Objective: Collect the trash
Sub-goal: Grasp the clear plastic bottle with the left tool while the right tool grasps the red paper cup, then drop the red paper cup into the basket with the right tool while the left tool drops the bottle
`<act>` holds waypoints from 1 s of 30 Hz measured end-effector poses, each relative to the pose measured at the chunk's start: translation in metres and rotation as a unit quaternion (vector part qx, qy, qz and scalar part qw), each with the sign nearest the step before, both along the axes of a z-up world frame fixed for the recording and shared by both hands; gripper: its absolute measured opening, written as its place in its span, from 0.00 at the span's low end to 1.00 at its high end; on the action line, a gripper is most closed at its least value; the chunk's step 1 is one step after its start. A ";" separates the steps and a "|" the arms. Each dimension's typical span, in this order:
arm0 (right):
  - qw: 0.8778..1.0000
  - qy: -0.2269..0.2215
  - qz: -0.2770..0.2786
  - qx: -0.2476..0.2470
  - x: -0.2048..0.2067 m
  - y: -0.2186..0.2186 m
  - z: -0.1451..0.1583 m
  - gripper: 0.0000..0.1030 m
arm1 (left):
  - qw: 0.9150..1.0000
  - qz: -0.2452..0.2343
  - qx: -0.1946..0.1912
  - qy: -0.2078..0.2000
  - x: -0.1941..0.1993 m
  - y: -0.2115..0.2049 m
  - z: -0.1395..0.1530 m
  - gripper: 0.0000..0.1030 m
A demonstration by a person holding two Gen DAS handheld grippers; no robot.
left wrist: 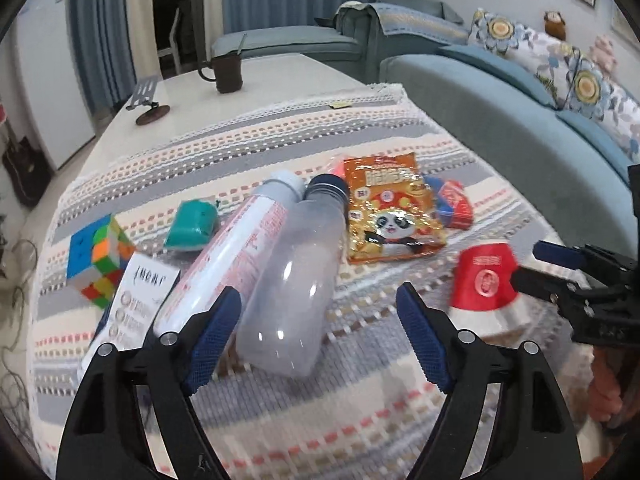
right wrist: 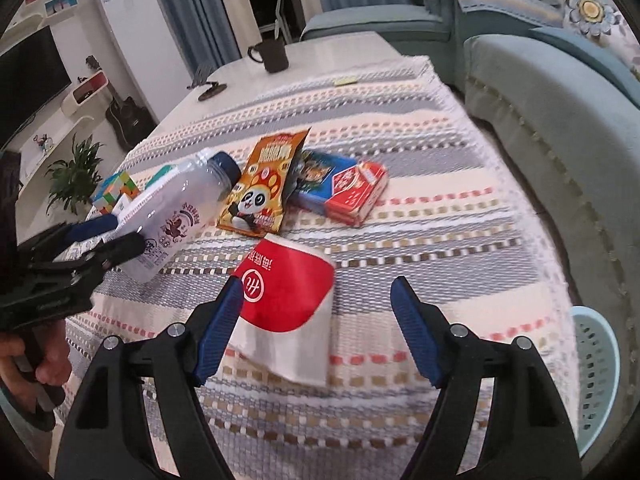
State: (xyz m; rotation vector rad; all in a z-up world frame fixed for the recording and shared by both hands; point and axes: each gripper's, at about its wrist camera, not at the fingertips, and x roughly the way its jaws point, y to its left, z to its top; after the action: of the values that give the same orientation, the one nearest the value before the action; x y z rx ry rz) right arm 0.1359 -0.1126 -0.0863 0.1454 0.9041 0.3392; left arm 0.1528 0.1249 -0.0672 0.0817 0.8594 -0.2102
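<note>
A clear plastic bottle [left wrist: 292, 280] with a dark blue cap lies on the striped tablecloth [left wrist: 320, 420], its base just ahead of my left gripper [left wrist: 320, 332]. That gripper is open, its pads off the bottle. A second bottle [left wrist: 232, 256], with a white cap and pink print, lies beside the first. My right gripper [right wrist: 320, 328] is open over a red and white paper cup [right wrist: 288, 304] lying on its side, close to the left finger. An orange panda snack bag [right wrist: 264, 184] and a red and blue box [right wrist: 344, 188] lie further back.
A Rubik's cube [left wrist: 98, 256], a teal object [left wrist: 192, 224] and a white printed pack [left wrist: 140, 292] lie at the left. A dark mug [left wrist: 228, 70] stands at the table's far end. A blue sofa [right wrist: 560, 112] runs along the right, with a light blue basket [right wrist: 596, 372] beside the table.
</note>
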 end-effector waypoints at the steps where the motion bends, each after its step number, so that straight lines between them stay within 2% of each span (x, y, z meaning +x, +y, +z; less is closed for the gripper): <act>1: 1.000 0.001 0.004 -0.002 0.002 0.002 -0.004 0.70 | 1.000 0.001 0.004 0.006 0.007 -0.001 -0.004 0.71; 5: 1.000 0.008 0.016 -0.002 0.006 0.007 -0.016 0.70 | 0.999 0.005 0.033 0.026 0.025 -0.007 -0.021 0.64; 8: 0.999 0.017 0.029 0.010 0.009 0.008 -0.021 0.70 | 0.997 0.002 0.062 0.035 0.033 -0.019 -0.030 0.63; 10: 0.999 0.022 0.032 0.016 0.013 0.009 -0.023 0.70 | 0.997 0.005 0.064 0.042 0.038 -0.022 -0.034 0.56; 13: 0.998 0.034 0.043 0.024 0.019 0.014 -0.027 0.69 | 0.998 0.017 0.039 0.056 0.044 -0.020 -0.040 0.45; 18: 0.997 0.041 0.059 0.037 0.021 0.024 -0.027 0.55 | 0.998 0.025 0.019 0.048 0.037 -0.022 -0.042 0.44; 22: 0.996 0.040 0.069 0.046 0.015 0.026 -0.024 0.48 | 0.998 0.037 -0.004 0.040 0.016 -0.018 -0.043 0.43; 26: 0.996 0.016 0.081 0.040 -0.002 0.022 -0.013 0.40 | 0.998 0.041 -0.035 0.038 -0.003 -0.016 -0.042 0.43; 30: 0.996 -0.024 0.082 0.002 -0.027 0.018 0.006 0.39 | 0.997 0.022 -0.071 0.030 -0.021 -0.025 -0.030 0.43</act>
State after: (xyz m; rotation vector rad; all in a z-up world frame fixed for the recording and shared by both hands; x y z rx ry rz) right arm 0.1085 -0.0942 -0.0803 0.0663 0.8698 0.4944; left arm 0.1315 0.0999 -0.0972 -0.0758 0.9033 -0.2324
